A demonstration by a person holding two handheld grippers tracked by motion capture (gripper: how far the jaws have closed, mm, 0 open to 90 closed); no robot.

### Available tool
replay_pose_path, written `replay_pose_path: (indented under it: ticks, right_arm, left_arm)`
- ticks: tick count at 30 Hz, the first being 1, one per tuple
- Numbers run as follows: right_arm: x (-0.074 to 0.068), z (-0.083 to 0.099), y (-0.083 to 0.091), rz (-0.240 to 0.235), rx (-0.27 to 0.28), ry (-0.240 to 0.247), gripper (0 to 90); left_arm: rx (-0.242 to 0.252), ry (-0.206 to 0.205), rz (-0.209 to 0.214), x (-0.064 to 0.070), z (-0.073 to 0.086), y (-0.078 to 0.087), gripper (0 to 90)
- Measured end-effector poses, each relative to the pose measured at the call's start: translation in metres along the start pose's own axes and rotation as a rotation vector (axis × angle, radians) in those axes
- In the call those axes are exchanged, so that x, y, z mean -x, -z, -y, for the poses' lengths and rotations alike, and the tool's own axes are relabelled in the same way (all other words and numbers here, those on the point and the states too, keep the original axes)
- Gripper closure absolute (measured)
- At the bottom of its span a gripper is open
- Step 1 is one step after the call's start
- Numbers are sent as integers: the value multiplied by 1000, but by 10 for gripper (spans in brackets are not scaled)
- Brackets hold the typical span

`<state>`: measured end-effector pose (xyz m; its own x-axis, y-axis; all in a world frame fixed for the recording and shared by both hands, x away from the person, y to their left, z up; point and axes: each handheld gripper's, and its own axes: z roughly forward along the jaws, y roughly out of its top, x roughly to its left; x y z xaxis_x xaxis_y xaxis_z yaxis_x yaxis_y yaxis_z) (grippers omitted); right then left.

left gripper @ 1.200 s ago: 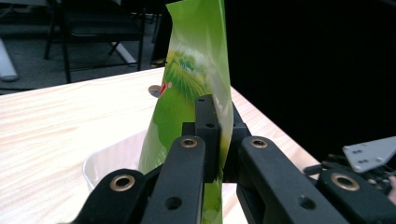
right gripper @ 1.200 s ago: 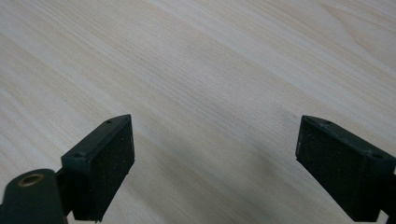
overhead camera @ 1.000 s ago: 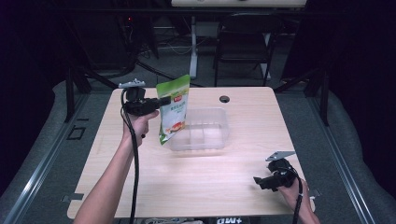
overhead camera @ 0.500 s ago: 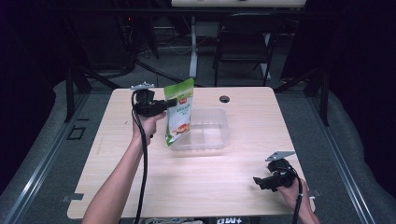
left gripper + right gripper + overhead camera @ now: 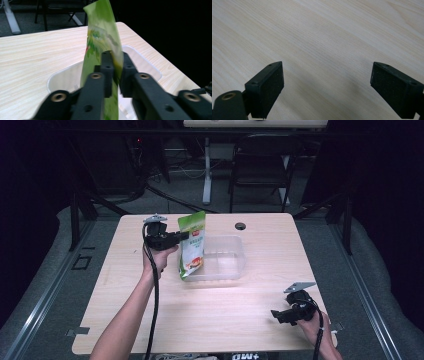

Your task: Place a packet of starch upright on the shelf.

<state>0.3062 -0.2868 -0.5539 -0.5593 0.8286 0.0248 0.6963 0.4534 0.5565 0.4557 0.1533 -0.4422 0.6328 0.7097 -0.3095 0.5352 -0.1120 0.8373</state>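
My left tool (image 5: 186, 236) is clamped on a green snack pouch (image 5: 192, 245), its two jaws pressed against either face of the pouch about halfway up. In the left gripper view the pouch (image 5: 102, 42) rises between the jaws, its top edge tilted a little to one side. I hold the pouch upright, lifted over the left end of a clear plastic tub (image 5: 227, 265) that sits near the middle of the wooden table (image 5: 240, 320); the pouch's lower end hangs at the tub's near left corner, though I cannot tell whether it touches the rim. The tub (image 5: 147, 65) shows behind and below the pouch in the left gripper view, pale and shallow.

My right tool (image 5: 279, 314) is well apart from all this, low over the near right part of the table. Its jaws stand wide apart with nothing between them, and the right gripper view looks past the black pads (image 5: 270, 87) at bare wood grain (image 5: 324, 37).
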Motion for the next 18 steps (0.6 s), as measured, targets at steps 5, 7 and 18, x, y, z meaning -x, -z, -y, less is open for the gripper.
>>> replay_pose_path:
  ticks: [5, 7, 18]
  right_arm:
    - [0, 0, -1, 3, -4, 3, 110]
    - [0, 0, -1, 3, -11, 8, 110]
    - [0, 0, -1, 4, -12, 6, 110]
  left_arm:
    - [-51, -1, -72, -2, -9, -1, 467]
    - [-73, -8, -89, -4, -17, -5, 400]
    - [-189, -54, -148, 2, -29, -39, 470]
